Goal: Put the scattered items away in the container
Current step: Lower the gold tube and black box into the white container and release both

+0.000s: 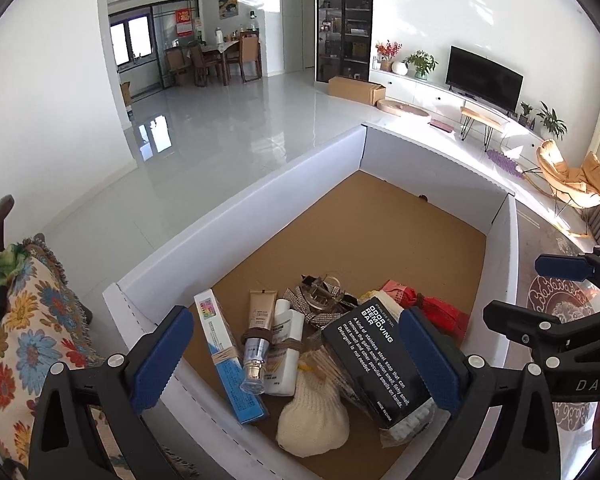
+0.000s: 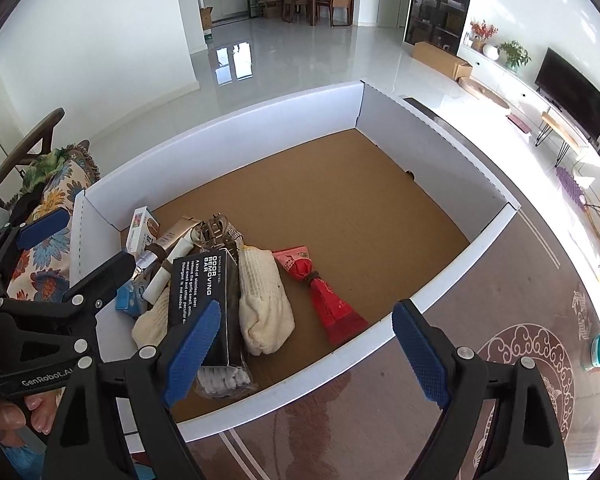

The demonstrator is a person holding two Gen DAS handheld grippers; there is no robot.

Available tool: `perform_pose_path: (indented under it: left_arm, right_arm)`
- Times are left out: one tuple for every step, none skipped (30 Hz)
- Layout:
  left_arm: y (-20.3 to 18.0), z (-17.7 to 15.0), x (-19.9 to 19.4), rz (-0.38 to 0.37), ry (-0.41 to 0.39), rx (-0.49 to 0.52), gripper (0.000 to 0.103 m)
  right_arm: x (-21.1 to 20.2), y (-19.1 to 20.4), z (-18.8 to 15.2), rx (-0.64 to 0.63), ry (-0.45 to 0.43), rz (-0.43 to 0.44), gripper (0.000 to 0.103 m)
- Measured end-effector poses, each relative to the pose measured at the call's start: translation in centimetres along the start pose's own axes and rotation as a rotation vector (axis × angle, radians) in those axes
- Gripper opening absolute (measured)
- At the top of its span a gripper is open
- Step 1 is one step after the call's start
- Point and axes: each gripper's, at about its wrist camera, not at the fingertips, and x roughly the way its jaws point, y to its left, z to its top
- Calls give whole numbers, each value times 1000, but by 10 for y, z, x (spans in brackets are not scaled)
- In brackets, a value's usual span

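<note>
Most of the tidying appears to be done. A white cardboard box (image 2: 228,120) with a brown floor is seen filling the middle of both views, and a cluster of items is gathered in its near corner, at lower centre of the left wrist view. A black carton printed "ODOR REMOVING BAR" (image 1: 376,356) is laid on top of a clear bag of cotton swabs (image 2: 224,380). Cream knitted socks (image 2: 264,300), a red tied pouch (image 2: 324,300), a blue and white toothpaste carton (image 1: 228,360), a bundle of cosmetic tubes held by a brown band (image 1: 272,344) and a rhinestone hair clip (image 1: 320,300) are packed beside it, touching one another. The far half of the box floor is left bare.

One item is still seen outside: a small teal and white round tin (image 2: 598,350) (its label is too small to read) lies on the patterned desk (image 2: 380,420) at the right edge of the right wrist view, well apart from the box. It is judged to be the remaining work, though other strays beyond the frames cannot be ruled out.

The left gripper (image 1: 296,360) is held over the cluster with its fingers (image 1: 160,360) spread wide and nothing gripped. The right gripper (image 2: 308,352) is held over the near wall of the box, fingers likewise apart and empty.
</note>
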Motion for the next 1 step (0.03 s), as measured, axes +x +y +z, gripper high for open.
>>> perform_pose_path:
  left_arm:
    - [0, 0, 0, 4, -2, -1, 103]
  right_arm:
    - [0, 0, 0, -3, 0, -1, 88]
